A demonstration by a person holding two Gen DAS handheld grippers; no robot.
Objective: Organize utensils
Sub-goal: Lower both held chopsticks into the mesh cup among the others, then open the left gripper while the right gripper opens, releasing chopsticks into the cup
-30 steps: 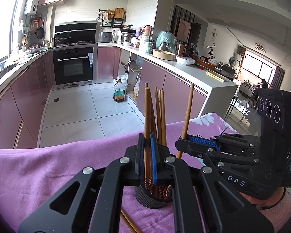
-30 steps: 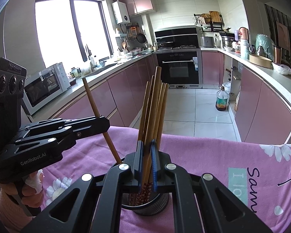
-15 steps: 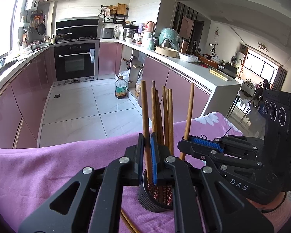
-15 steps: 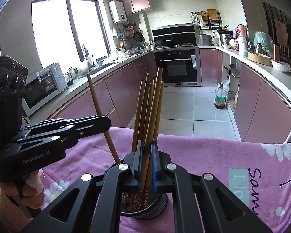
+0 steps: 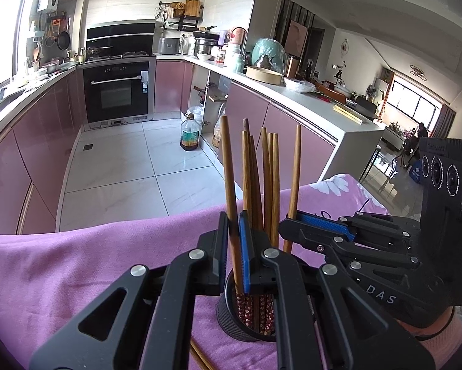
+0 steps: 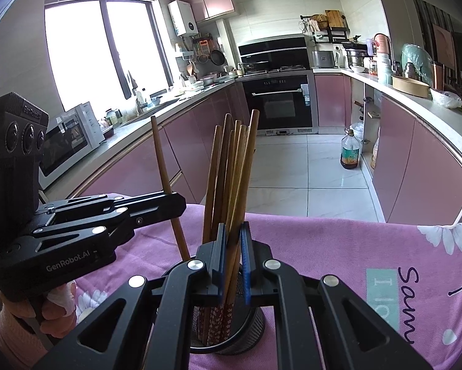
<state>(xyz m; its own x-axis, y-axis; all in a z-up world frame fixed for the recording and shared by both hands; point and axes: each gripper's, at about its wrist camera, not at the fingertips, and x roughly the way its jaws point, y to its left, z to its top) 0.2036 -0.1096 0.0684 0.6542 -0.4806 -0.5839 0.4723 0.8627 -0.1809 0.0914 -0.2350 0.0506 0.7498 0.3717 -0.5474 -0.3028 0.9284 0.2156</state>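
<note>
close wrist views, shared holder [image 5: 246,314]

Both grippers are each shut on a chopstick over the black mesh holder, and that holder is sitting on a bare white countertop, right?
Not quite. The left gripper and right gripper are each shut on a chopstick over the black mesh holder, but the holder stands on a purple floral cloth, not a bare white countertop. The right wrist view shows the cloth spread under and around it.

The chopstick [image 5: 231,203] in the left claw [image 5: 234,246] now sits lower than before, its patterned end inside the black mesh holder [image 5: 231,317], closer to the other chopsticks [image 5: 263,182].
</note>
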